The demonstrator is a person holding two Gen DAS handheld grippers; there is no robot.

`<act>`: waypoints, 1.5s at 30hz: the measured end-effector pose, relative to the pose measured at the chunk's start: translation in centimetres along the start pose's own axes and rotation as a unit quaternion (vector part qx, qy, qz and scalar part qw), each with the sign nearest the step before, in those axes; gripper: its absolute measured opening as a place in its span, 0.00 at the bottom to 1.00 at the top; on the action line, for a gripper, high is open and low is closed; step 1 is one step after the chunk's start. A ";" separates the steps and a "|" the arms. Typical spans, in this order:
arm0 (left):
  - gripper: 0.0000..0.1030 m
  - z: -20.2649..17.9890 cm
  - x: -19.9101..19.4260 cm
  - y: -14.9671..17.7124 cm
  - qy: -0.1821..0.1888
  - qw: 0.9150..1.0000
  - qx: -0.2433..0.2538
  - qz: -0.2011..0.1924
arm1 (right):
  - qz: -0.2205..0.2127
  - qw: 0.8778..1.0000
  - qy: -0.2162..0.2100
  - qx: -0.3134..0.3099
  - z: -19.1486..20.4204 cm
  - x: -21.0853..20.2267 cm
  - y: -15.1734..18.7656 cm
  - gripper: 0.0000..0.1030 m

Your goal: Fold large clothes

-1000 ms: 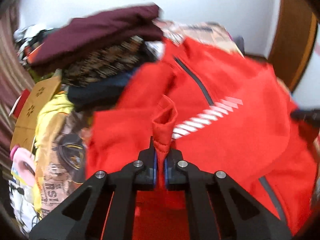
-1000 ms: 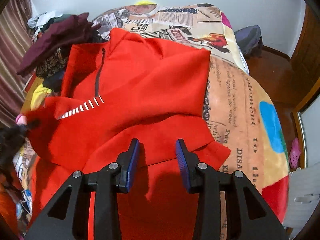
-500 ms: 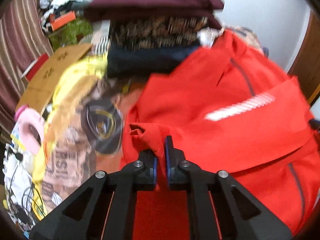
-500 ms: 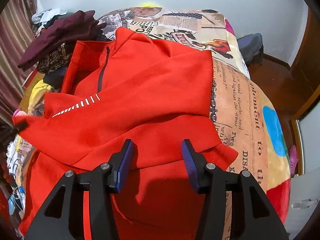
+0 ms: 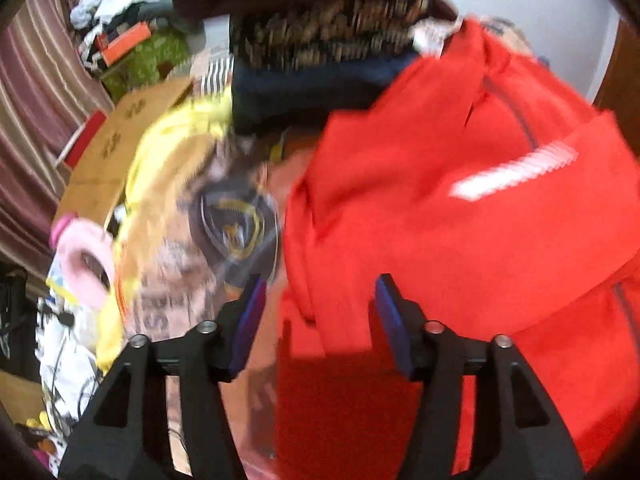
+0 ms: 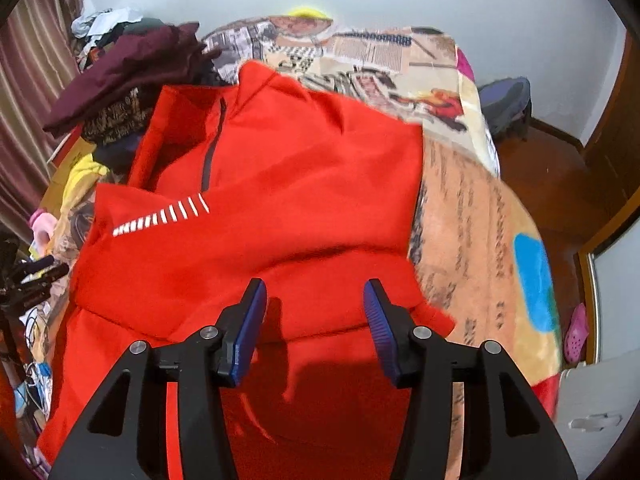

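Note:
A large red zip jacket (image 6: 280, 200) with white reflective stripes lies on the bed, both sleeves folded across its front. In the left wrist view the jacket (image 5: 460, 220) fills the right half. My left gripper (image 5: 318, 312) is open over the jacket's left edge, with a fold of red cloth lying between the jaws but not gripped. My right gripper (image 6: 314, 320) is open and empty just above the jacket's lower middle. The left gripper's tip also shows at the left edge of the right wrist view (image 6: 36, 276).
A stack of folded clothes (image 5: 320, 32), maroon on top, sits at the far left of the bed. The printed blanket (image 6: 480, 240) shows right of the jacket. A cardboard box (image 5: 116, 148), a pink item (image 5: 80, 260) and clutter lie left. Wooden floor and door stand at the right.
My left gripper carried the sleeve leftward across the jacket, then opened and let go of it. My right gripper stayed open and moved slightly closer to the jacket.

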State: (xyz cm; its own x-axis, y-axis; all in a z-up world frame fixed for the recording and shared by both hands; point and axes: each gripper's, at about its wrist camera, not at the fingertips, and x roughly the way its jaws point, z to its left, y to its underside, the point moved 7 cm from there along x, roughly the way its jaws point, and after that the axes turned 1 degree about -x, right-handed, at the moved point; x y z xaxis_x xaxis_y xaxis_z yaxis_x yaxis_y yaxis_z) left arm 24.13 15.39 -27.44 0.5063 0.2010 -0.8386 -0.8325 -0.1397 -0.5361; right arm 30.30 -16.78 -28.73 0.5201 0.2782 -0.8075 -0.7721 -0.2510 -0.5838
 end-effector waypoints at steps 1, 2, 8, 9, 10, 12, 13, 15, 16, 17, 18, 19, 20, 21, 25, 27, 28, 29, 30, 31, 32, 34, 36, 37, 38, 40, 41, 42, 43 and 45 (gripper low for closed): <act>0.60 -0.2 -0.6 -0.9 0.003 1.000 0.003 -0.012 | -0.006 1.000 -0.001 -0.003 -0.1 -0.3 -0.7 0.45; 0.61 -0.6 -1.3 -2.0 0.007 1.000 0.007 -0.025 | -0.012 1.000 -0.002 -0.007 -0.1 -0.6 -1.4 0.45; 0.66 -4.0 -2.6 -7.5 0.032 0.996 0.034 -0.074 | -0.039 0.999 -0.007 -0.029 0.4 -0.7 -5.9 0.45; 0.66 -4.7 -2.4 -8.2 0.038 0.996 0.038 -0.076 | -0.042 0.998 -0.009 -0.034 0.6 -0.5 -6.8 0.45; 0.66 -5.3 -2.2 -8.9 0.043 0.995 0.041 -0.079 | -0.044 0.998 -0.013 -0.038 0.8 -0.2 -7.6 0.45; 0.66 -6.7 -1.4 -10.3 0.050 0.994 0.050 -0.083 | -0.049 0.998 -0.020 -0.046 1.2 0.6 -9.5 0.45; 0.66 -7.5 -1.0 -11.2 0.057 0.993 0.053 -0.085 | -0.049 0.997 -0.022 -0.049 1.4 1.1 -10.3 0.45; 0.66 -8.7 -0.4 -12.5 0.070 0.992 0.057 -0.085 | -0.046 0.997 -0.029 -0.054 1.7 2.6 -12.1 0.45; 0.66 -9.3 0.1 -13.3 0.077 0.992 0.059 -0.086 | -0.043 0.997 -0.034 -0.054 1.9 3.3 -12.9 0.45; 0.66 -9.6 0.5 -13.8 0.080 0.991 0.060 -0.087 | -0.038 0.997 -0.040 -0.053 2.0 4.3 -13.7 0.45; 0.66 -10.1 1.0 -14.4 0.082 0.991 0.063 -0.087 | -0.030 0.997 -0.047 -0.052 2.2 5.7 -14.6 0.46; 0.66 -10.7 1.5 -15.0 0.084 0.990 0.066 -0.088 | -0.022 0.997 -0.052 -0.051 2.3 6.8 -15.2 0.45; 0.66 -11.0 1.9 -15.4 0.085 0.990 0.068 -0.087 | -0.012 0.997 -0.055 -0.053 2.5 8.2 -15.9 0.45; 0.66 -11.4 2.4 -15.9 0.088 0.990 0.070 -0.086 | -0.004 0.997 -0.056 -0.056 2.6 9.2 -16.3 0.45; 0.66 -13.1 4.9 -17.4 0.098 0.989 0.074 -0.077 | 0.029 0.995 -0.061 -0.068 3.0 14.1 -18.0 0.45; 0.66 -13.7 6.4 -17.9 0.089 0.990 0.079 -0.074 | 0.044 0.996 -0.056 -0.062 2.7 16.4 -18.6 0.45; 0.66 -13.9 7.1 -18.2 0.083 0.991 0.080 -0.074 | 0.050 0.996 -0.052 -0.061 2.5 17.2 -18.9 0.45; 0.66 -14.0 7.5 -18.3 0.079 0.991 0.080 -0.074 | 0.058 0.995 -0.045 -0.059 2.3 18.4 -19.1 0.45; 0.62 -14.1 8.0 -18.5 0.077 0.991 0.079 -0.075 | 0.060 0.996 -0.046 -0.057 2.3 19.0 -19.3 0.45; 0.59 -14.1 8.3 -18.8 0.078 0.991 0.076 -0.079 | 0.055 0.996 -0.052 -0.054 2.3 19.2 -19.4 0.46; 0.53 -14.1 8.4 -19.0 0.080 0.991 0.074 -0.081 | 0.043 0.996 -0.061 -0.050 2.4 19.1 -19.5 0.46; 0.41 -13.9 8.6 -19.4 0.086 0.990 0.067 -0.086 | 0.039 0.995 -0.079 -0.051 2.9 18.9 -19.3 0.39; 0.14 -13.8 8.6 -19.6 0.094 0.990 0.067 -0.083 | 0.045 0.993 -0.095 -0.062 3.6 18.4 -18.9 0.14; 0.14 -13.7 8.6 -19.7 0.096 0.990 0.066 -0.081 | 0.050 0.991 -0.105 -0.063 4.0 18.1 -18.6 0.10; 0.11 -13.6 8.4 -19.7 0.104 0.989 0.064 -0.080 | 0.049 0.991 -0.106 -0.061 4.2 17.6 -18.4 0.09; 0.10 -13.3 7.4 -19.7 0.122 0.988 0.060 -0.078 | 0.036 0.992 -0.101 -0.061 4.4 16.6 -18.1 0.08; 0.10 -13.1 6.8 -19.7 0.126 0.987 0.060 -0.080 | 0.026 0.993 -0.100 -0.062 4.5 15.6 -18.0 0.08; 0.10 -12.9 5.8 -19.8 0.132 0.986 0.061 -0.085 | 0.011 0.993 -0.100 -0.064 4.7 14.1 -17.9 0.08; 0.10 -12.6 4.7 -19.9 0.137 0.985 0.062 -0.090 | -0.003 0.993 -0.098 -0.066 4.7 12.7 -17.9 0.07; 0.10 -11.9 2.9 -20.2 0.148 0.982 0.060 -0.097 | -0.032 0.992 -0.099 -0.065 4.9 9.0 -17.9 0.07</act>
State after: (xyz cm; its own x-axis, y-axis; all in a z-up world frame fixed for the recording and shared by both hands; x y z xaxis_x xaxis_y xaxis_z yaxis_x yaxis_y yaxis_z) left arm 45.14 7.26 -20.18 0.6859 -0.0810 -0.7232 -0.7260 -0.0070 -0.6877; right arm 46.99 -5.21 -25.20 0.4755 0.4706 -0.7433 -0.6787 -0.3412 -0.6503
